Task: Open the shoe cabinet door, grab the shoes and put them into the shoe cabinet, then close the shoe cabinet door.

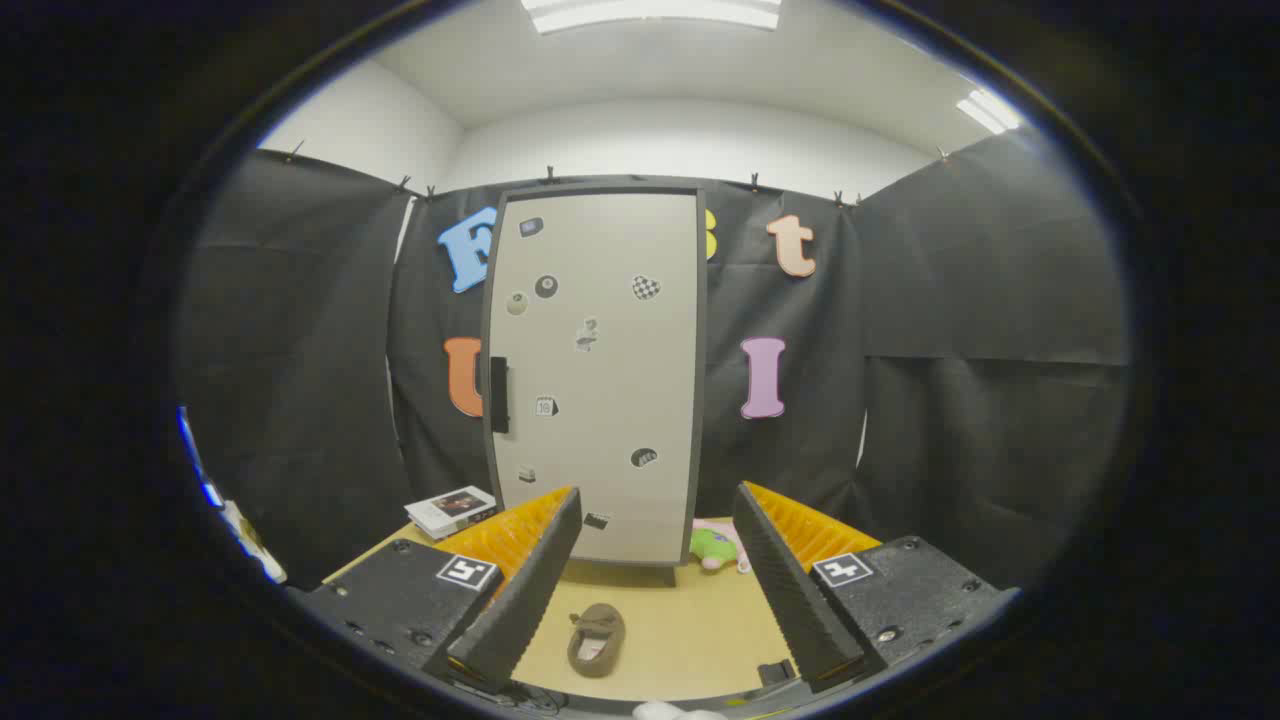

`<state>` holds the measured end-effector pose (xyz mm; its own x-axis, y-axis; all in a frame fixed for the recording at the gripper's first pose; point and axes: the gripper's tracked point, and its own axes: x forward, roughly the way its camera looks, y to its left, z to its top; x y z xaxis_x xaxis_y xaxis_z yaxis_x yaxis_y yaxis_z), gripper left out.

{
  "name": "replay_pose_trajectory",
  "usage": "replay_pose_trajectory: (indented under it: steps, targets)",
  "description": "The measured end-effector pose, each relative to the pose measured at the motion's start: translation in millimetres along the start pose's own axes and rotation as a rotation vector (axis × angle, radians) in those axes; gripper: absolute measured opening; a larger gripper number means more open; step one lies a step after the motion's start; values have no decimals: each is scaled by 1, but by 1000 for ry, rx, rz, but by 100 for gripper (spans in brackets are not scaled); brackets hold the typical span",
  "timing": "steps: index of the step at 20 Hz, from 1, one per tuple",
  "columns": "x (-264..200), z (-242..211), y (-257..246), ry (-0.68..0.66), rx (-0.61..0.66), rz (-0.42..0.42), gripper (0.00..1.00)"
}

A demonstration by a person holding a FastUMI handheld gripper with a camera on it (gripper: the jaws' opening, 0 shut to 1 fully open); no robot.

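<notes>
Beyond the wide-open, empty gripper (655, 590), the cabinet door (598, 370) is shut and the shoe (597, 639) lies between the fingers; nothing is done yet.

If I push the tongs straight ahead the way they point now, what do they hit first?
Most likely the closed shoe cabinet door, standing straight beyond the open tongs. The brown shoe lies lower on the table between the fingers, so a level push probably passes over it; depth is uncertain.

A staged recording booth: black cloth (960, 330) clipped up as walls under white ceiling lights (650, 12), with a cabinet (600, 370) on a desk (680, 630).
</notes>
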<state>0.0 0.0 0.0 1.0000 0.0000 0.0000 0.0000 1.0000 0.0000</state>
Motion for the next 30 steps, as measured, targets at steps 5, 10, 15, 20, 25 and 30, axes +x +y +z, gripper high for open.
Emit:
replay_pose_trajectory:
  steps: [5,10,15,20,25,30]
  targets:
    - [-4,-1,4,1,-6,3,100]
    - [-6,-3,3,7,-3,-5,100]
    - [-6,-4,3,9,-4,-16,100]
    - [6,0,17,6,-1,-33,100]
    - [44,7,64,-4,14,-21,100]
    - [110,17,128,-3,45,21,100]
